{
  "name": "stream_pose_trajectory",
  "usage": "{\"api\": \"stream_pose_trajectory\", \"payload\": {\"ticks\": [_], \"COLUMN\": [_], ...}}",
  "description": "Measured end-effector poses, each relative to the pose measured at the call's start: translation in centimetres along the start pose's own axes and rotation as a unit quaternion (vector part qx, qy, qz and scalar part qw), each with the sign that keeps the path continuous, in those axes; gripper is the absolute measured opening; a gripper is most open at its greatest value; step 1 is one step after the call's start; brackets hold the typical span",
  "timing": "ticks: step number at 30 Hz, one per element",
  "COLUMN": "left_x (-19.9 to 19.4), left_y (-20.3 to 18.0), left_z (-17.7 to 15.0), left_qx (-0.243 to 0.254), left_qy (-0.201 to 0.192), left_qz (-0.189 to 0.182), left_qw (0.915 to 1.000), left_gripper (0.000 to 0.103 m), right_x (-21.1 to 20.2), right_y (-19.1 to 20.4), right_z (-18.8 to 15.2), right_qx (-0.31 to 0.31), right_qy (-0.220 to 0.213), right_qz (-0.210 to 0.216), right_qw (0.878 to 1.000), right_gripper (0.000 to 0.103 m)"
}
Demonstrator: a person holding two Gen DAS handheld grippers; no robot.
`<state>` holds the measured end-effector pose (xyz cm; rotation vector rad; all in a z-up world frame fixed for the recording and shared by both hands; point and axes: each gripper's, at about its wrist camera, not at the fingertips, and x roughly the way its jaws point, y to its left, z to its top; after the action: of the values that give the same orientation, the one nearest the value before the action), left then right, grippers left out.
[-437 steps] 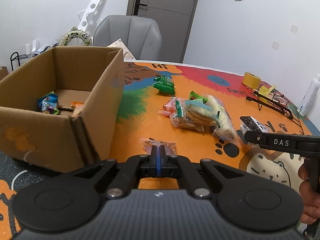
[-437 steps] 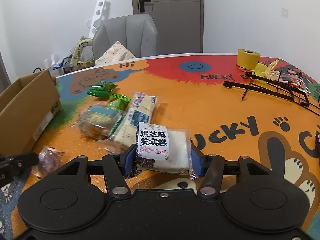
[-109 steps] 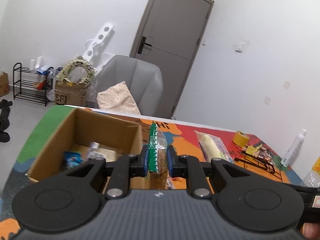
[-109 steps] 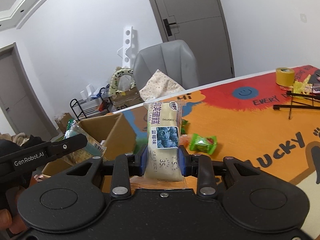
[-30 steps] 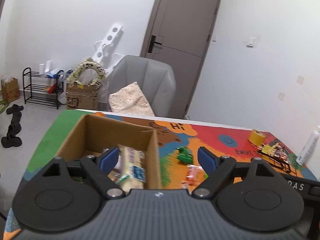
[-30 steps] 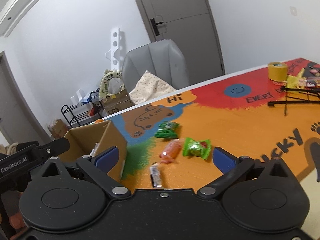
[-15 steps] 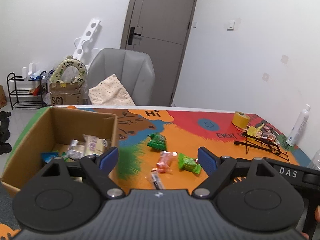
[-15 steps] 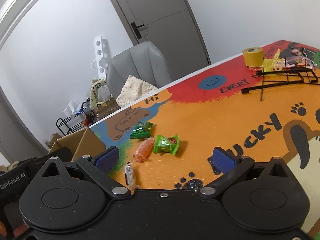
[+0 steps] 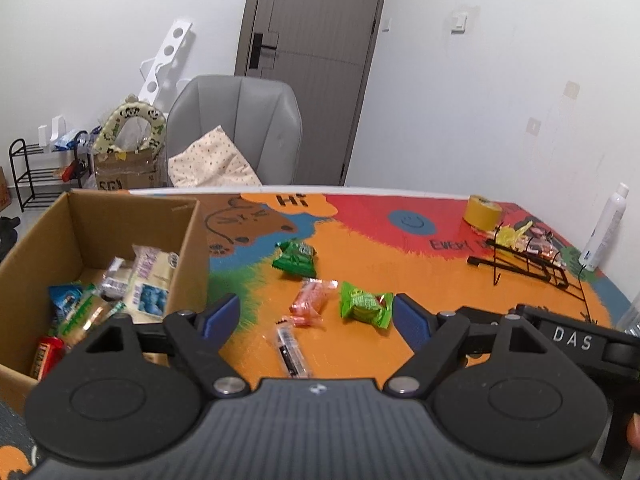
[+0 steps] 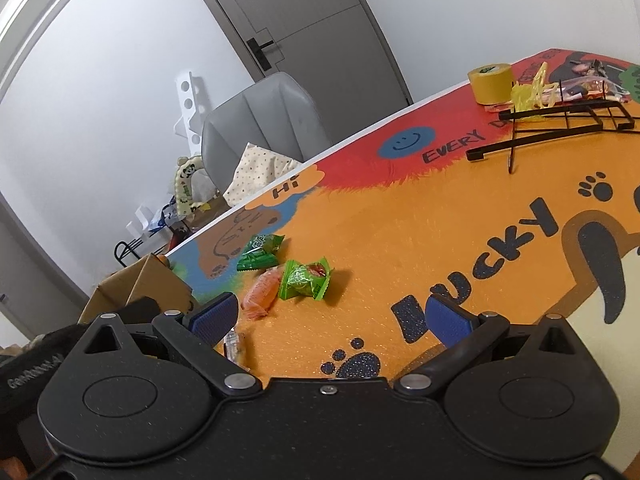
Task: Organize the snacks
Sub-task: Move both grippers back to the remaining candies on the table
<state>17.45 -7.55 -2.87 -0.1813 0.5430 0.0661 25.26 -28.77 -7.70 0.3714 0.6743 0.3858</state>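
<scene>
My left gripper (image 9: pixel 316 318) is open and empty, above the table beside the cardboard box (image 9: pixel 188 248). The box holds several snack packs, among them a cream pack with a blue label (image 9: pixel 150 284). On the table lie a dark green pack (image 9: pixel 296 258), an orange pack (image 9: pixel 310 304), a bright green pack (image 9: pixel 366 306) and a small clear pack (image 9: pixel 292 350). My right gripper (image 10: pixel 330 318) is open and empty, above the mat to the right of the orange pack (image 10: pixel 262 294) and the bright green pack (image 10: pixel 306 280). The dark green pack (image 10: pixel 258 252) lies behind them.
A black wire rack (image 9: pixel 532 266), a yellow tape roll (image 9: pixel 482 212) and a white bottle (image 9: pixel 604 232) stand at the far right of the table. A grey chair (image 9: pixel 236 128) is behind the table. The box corner (image 10: pixel 140 284) shows at the right wrist view's left.
Both grippers have come lower and closer to the loose packs on the table. Both stay open and empty. The right gripper view has tilted and swung right.
</scene>
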Motion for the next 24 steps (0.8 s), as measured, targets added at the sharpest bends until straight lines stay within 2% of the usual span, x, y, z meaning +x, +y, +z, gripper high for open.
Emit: {"api": "stream_pose_trajectory", "payload": {"ticks": [5, 9, 10, 16, 21, 24], "left_x": [1.2, 2.3, 2.5, 4.3, 5.8, 6.7], "left_y": [-0.1, -0.1, -0.1, -0.2, 0.3, 0.6], "left_z": [-0.3, -0.5, -0.6, -1.3, -1.8, -2.0], "left_qx": [-0.008, -0.014, -0.015, -0.017, -0.023, -0.026], "left_qy": [0.016, 0.035, 0.038, 0.053, 0.071, 0.081], "left_qz": [0.005, 0.004, 0.004, 0.013, 0.021, 0.023], "left_qw": [0.9998, 0.9993, 0.9992, 0.9984, 0.997, 0.9961], "left_gripper": [0.074, 0.059, 0.058, 0.052, 0.049, 0.043], "right_x": [0.6, 1.0, 1.1, 2.3, 3.0, 3.3], "right_y": [-0.7, -1.1, -1.2, -1.8, -1.9, -1.8], "right_z": [0.1, 0.0, 0.0, 0.0, -0.1, 0.1], "right_qx": [0.007, 0.006, 0.007, 0.017, 0.017, 0.015], "right_qy": [0.004, 0.006, 0.008, 0.029, 0.035, 0.035], "right_qz": [0.002, 0.002, 0.002, 0.006, 0.006, 0.007], "right_qw": [1.0, 1.0, 1.0, 0.999, 0.999, 0.999], "right_gripper": [0.102, 0.101, 0.101, 0.082, 0.081, 0.081]}}
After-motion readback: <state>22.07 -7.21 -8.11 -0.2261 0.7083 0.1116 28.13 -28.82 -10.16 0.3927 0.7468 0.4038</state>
